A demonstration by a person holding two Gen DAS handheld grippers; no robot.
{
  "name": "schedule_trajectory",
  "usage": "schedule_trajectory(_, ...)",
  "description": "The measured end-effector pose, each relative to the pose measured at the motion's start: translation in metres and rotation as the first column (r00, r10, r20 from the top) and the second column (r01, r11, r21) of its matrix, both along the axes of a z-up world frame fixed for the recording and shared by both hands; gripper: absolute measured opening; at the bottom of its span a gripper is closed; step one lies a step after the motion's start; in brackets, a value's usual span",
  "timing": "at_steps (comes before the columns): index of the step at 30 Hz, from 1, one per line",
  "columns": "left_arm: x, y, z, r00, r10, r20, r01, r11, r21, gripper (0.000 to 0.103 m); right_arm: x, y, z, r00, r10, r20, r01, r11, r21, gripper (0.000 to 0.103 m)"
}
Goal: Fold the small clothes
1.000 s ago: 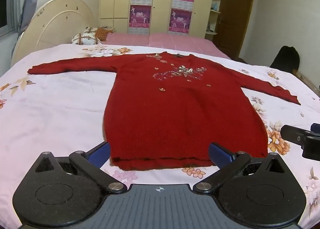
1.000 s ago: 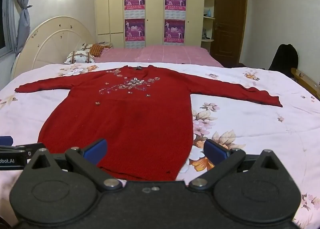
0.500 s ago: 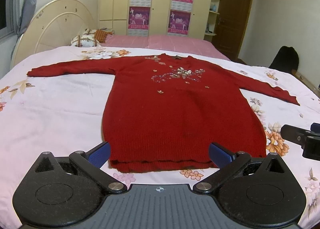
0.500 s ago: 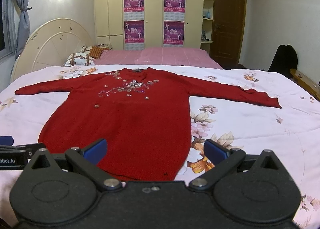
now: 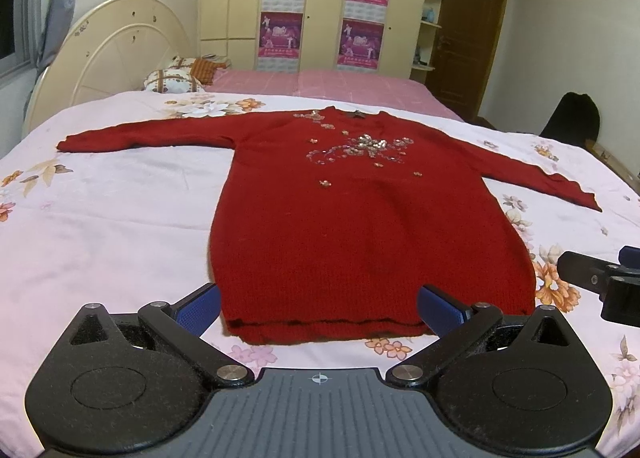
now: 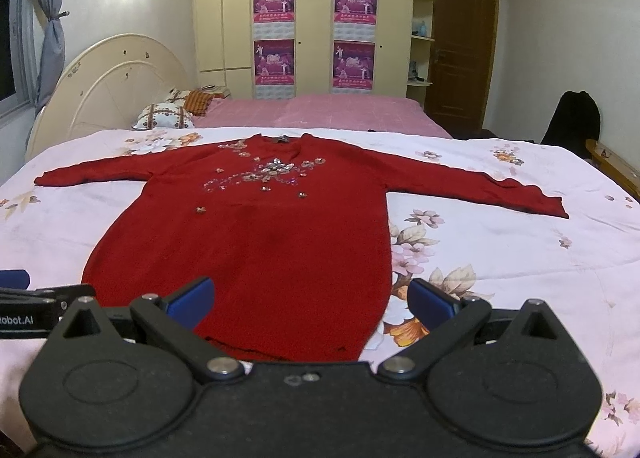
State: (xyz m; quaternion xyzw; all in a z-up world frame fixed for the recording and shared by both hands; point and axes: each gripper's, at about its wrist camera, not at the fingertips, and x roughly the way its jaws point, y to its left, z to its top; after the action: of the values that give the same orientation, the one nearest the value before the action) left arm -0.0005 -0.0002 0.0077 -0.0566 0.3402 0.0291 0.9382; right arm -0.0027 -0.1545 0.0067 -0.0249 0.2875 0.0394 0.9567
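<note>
Your left gripper (image 5: pixel 319 308) hangs over the near edge of the bed (image 5: pixel 100 225) with its jaws spread wide and nothing between them. Its blue fingertips (image 5: pixel 199 304) frame the hem of the red sweater (image 5: pixel 360 225): the left pad sits just beside the hem's left corner, the right pad over the hem toward its right side. Whether either pad touches the knit, you cannot tell from this view.

Your right gripper (image 6: pixel 312 304) is likewise wide apart and carries nothing. In its view the left pad (image 6: pixel 192 302) overlaps the lower body of the sweater (image 6: pixel 256 242), while the right pad sits over the floral bedspread (image 6: pixel 500 258), just beside the garment's right edge.

The sweater lies flat, face up, on the bedspread, straight ahead of you at twelve o'clock, collar away from you and hem toward you. Its sleeves reach out toward ten and two o'clock, each lying flat. A cluster of sequins (image 5: pixel 360 147) decorates the chest.

Each gripper shows in the other's camera: the right one at three o'clock of the left wrist view (image 5: pixel 600 282), the left one at nine o'clock of the right wrist view (image 6: pixel 36 306).

Beyond the sweater, pillows (image 6: pixel 164 115) lie by the headboard (image 6: pixel 104 89) at eleven o'clock, and a wardrobe (image 6: pixel 312 17) with four posters stands at twelve. A dark bag (image 6: pixel 572 117) sits at two o'clock.
</note>
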Motion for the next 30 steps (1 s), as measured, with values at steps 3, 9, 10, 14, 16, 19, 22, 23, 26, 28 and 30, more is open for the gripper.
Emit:
schedule_trajectory(3, -0.0001, 0.0007, -0.0002, 1.000, 0.000, 0.000, 0.000, 1.000, 0.001, 0.103, -0.0004, 0.0010, 0.0000, 1.000, -0.001, 0.001, 0.001, 1.000, 0.001, 0.102)
schedule_trajectory(9, 0.0007, 0.0029, 0.0001, 1.000, 0.004, 0.003, -0.004, 1.000, 0.000, 0.103, -0.0009, 0.0013, 0.0013, 1.000, 0.000, 0.004, 0.000, 1.000, 0.005, 0.102)
schedule_trajectory(10, 0.0008, 0.0033, 0.0001, 1.000, 0.005, 0.004, -0.005, 1.000, 0.001, 0.103, -0.0012, 0.0015, 0.0018, 1.000, 0.000, 0.005, 0.000, 1.000, 0.006, 0.102)
schedule_trajectory(14, -0.0003, 0.0020, -0.0006, 1.000, 0.006, 0.003, -0.006, 1.000, 0.004, 0.103, -0.0010, 0.0026, 0.0021, 1.000, -0.001, 0.005, 0.001, 1.000, 0.007, 0.102)
schedule_trajectory(16, -0.0003, 0.0020, -0.0007, 1.000, 0.006, 0.001, -0.006, 1.000, 0.006, 0.103, -0.0006, 0.0005, 0.0024, 1.000, 0.000, 0.005, 0.000, 1.000, 0.008, 0.102)
schedule_trajectory(19, -0.0004, 0.0014, -0.0006, 1.000, 0.011, 0.001, -0.011, 1.000, 0.005, 0.103, -0.0003, 0.0009, 0.0026, 1.000, 0.003, 0.004, -0.003, 1.000, 0.008, 0.102)
schedule_trajectory(22, -0.0003, 0.0018, -0.0007, 1.000, 0.013, 0.002, -0.013, 1.000, 0.005, 0.103, 0.0000, 0.0001, 0.0028, 1.000, 0.003, 0.004, -0.003, 1.000, 0.008, 0.102)
schedule_trajectory(23, -0.0004, 0.0019, -0.0007, 1.000, 0.014, 0.001, -0.014, 1.000, 0.006, 0.103, -0.0001, -0.0001, 0.0028, 1.000, 0.003, 0.004, -0.004, 1.000, 0.010, 0.102)
schedule_trajectory(26, -0.0008, 0.0017, -0.0006, 1.000, 0.014, 0.001, -0.014, 1.000, 0.006, 0.103, 0.0001, 0.0002, 0.0025, 1.000, 0.002, 0.003, -0.002, 1.000, 0.009, 0.102)
schedule_trajectory(28, -0.0008, 0.0017, -0.0004, 1.000, 0.016, 0.000, -0.016, 1.000, 0.007, 0.103, -0.0001, -0.0005, 0.0023, 1.000, 0.003, 0.004, -0.003, 1.000, 0.009, 0.102)
schedule_trajectory(30, -0.0008, 0.0013, -0.0005, 1.000, 0.017, 0.001, -0.017, 1.000, 0.007, 0.103, -0.0001, -0.0006, 0.0023, 1.000, 0.003, 0.003, -0.003, 1.000, 0.009, 0.102)
